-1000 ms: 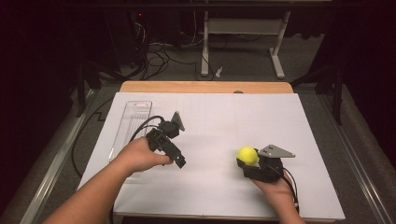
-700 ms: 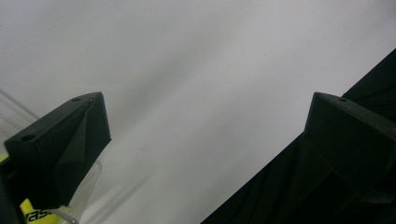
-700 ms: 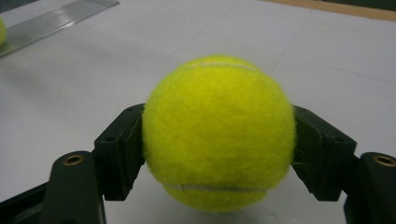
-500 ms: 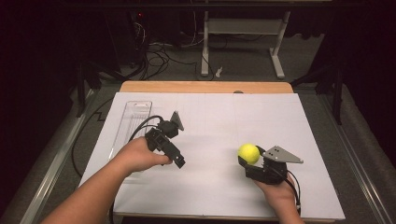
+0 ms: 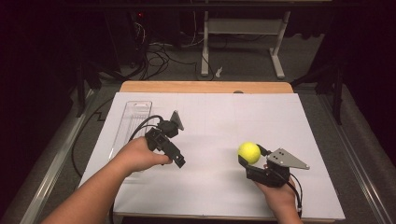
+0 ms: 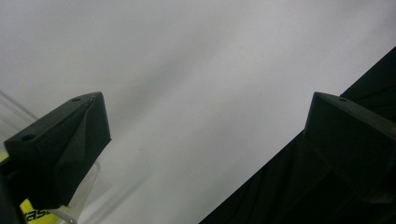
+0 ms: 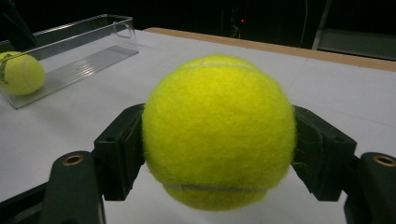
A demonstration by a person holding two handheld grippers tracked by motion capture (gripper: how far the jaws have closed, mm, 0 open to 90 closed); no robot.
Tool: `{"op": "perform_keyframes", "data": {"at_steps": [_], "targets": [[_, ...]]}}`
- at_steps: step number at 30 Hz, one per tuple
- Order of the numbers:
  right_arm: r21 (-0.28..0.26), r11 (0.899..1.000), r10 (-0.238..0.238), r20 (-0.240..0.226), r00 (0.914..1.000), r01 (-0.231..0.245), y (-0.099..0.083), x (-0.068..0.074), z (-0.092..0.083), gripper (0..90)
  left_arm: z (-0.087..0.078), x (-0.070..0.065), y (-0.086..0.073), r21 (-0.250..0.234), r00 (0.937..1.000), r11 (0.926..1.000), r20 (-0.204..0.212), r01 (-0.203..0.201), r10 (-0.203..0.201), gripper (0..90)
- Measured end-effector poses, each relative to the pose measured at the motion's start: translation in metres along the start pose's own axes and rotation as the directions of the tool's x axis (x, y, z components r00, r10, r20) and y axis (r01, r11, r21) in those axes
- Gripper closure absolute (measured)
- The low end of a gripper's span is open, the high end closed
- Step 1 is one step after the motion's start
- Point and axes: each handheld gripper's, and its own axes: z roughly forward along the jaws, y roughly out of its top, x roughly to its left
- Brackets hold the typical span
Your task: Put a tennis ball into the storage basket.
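Seen from the high view, the right gripper point(image 5: 251, 156) sits at the near right of the white table point(image 5: 215, 121), held in the person's right hand point(image 5: 280, 196), with its jaws clamped on a yellow tennis ball point(image 5: 249, 152). The ball is at the gripper's far end, over the white sheet, well apart from the clear tray point(image 5: 132, 122) that lies along the table's left side. The left gripper point(image 5: 179, 161) is held in the left hand point(image 5: 140, 156) just right of that tray's near half, pointing toward the near right; its cable loops back over the tray.

Next, the left gripper view looks along its own two black jaws, which stand wide apart with only bare white table surface between them. At the bottom left corner a bit of a second tennis ball point(image 6: 35, 214) and the tray's clear edge point(image 6: 88, 186) show beside the left jaw.

Last, the right gripper view shows the held ball point(image 7: 219, 133) pressed between both pads point(image 7: 123, 149), one on each side, above the table. Far to the left, the tray point(image 7: 93, 32) holds the second ball point(image 7: 21, 73) at its near end.
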Motion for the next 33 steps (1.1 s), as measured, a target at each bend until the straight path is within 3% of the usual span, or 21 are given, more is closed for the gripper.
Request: {"op": "perform_keyframes", "data": {"at_steps": [20, 33], "targets": [[-0.018, 0.999, -0.026, -0.026, 0.9993, 0.026, 0.003, 0.010, 0.003, 27.6, 0.002, -0.003, 0.004, -0.007, 0.9996, 1.0000, 0.028, -0.006, 0.006, 0.8], [-0.030, 0.998, -0.048, -0.066, 0.9966, 0.047, 0.007, 0.024, 0.008, 27.6, -0.001, -0.002, 0.006, -0.012, 0.9996, 0.9999, 0.027, 0.006, -0.006, 0.8]]}}
